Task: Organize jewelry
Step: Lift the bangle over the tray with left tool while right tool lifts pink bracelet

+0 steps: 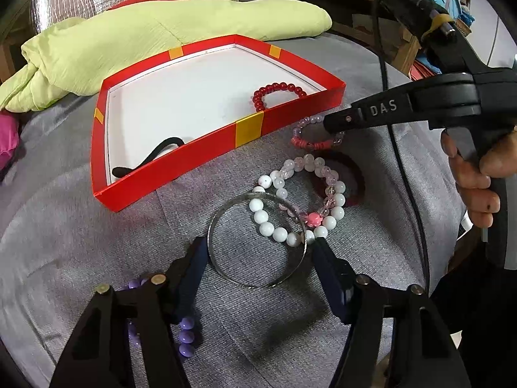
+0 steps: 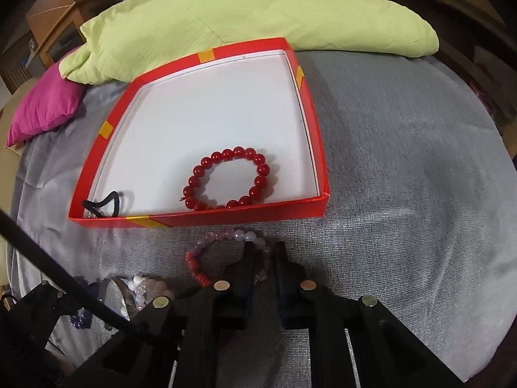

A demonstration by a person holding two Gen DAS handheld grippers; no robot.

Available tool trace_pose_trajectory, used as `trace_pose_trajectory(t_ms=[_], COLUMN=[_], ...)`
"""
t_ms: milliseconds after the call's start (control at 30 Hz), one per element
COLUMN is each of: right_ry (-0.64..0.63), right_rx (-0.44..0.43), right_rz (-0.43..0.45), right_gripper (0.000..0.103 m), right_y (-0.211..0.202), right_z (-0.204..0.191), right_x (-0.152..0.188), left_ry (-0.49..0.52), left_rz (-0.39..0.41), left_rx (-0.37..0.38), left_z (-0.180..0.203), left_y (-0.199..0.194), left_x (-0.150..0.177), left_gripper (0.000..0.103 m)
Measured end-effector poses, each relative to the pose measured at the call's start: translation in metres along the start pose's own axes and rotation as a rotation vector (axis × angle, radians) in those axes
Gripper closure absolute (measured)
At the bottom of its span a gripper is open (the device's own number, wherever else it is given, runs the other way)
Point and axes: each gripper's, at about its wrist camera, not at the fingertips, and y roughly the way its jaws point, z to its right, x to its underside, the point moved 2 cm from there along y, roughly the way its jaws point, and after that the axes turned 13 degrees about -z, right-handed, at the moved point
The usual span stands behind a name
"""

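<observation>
Nearest the left camera, a strand of purple beads (image 1: 185, 336) lies on the grey cloth (image 1: 97, 258), partly under the left gripper (image 1: 260, 245). Its dark fingers stand apart on either side of a silver bangle (image 1: 258, 286) that rests flat on the cloth; whether the pads touch the metal cannot be told.

Overlapping the bangle's far right edge is a white bead bracelet (image 1: 268, 226), tangled with a pale pink bracelet (image 1: 318, 161) that carries a pink flower charm (image 1: 311, 219). Just right of these lies a dark red scrunchie (image 1: 355, 190).

Farther on, a person's hand (image 1: 478, 177) at the right edge holds the right gripper (image 2: 266, 249), which reaches in from the right and points down at a pink-and-coral bracelet (image 1: 307, 145) lying just in front of the box. Its fingers are drawn nearly together, and in its own camera the bracelet's clear beads pass between them, so they appear pinched on that side of the strand.

Beyond stands the open red box (image 2: 226, 218) with yellow tape on its walls. On its white floor a red bead bracelet (image 2: 258, 161) lies against the near wall towards the right, and a black hair tie (image 2: 106, 202) sits in the near left corner.

At the far edge, a light green cloth bundle (image 1: 161, 32) lies behind the box, with a magenta cushion (image 2: 45, 110) to its left.
</observation>
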Motion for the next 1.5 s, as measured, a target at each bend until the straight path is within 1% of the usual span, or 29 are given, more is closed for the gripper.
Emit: trace_pose_trajectory(t_ms=[167,300,533,933,1233,1500], right_ry=[0.011,0.001,-0.007,-0.029,-0.055,-0.067], right_rx=[-0.058,-0.094,-0.184,-0.248,-0.305,-0.336], right_rz=[0.011,0.04,0.085,0.152,0.224,0.274], right_gripper=[0.095,0.095,0.095,0.095,0.095,0.095], right_y=[-0.007,-0.016,-0.033,-0.052,-0.069,-0.077], right_z=[0.005,0.003,0.003,-0.007,-0.016,-0.024], right_x=[0.0,0.002,0.005,0.006,0.008,0.008], left_ry=[-0.001,-0.014,-0.045,-0.098,-0.151,-0.209], left_rz=[0.003,0.012,0.066,0.138,0.178,0.205], left_rx=[0.006,0.001,0.008,0.011,0.016,0.018], left_z=[-0.001,-0.006,-0.016,-0.035,-0.048,-0.058], left_y=[-0.003,-0.008,-0.03,-0.055,-0.065,-0.067], left_x=[0.0,0.0,0.003,0.0,-0.009,-0.021], left_gripper=[0.041,0.041,0.041,0.041,0.041,0.041])
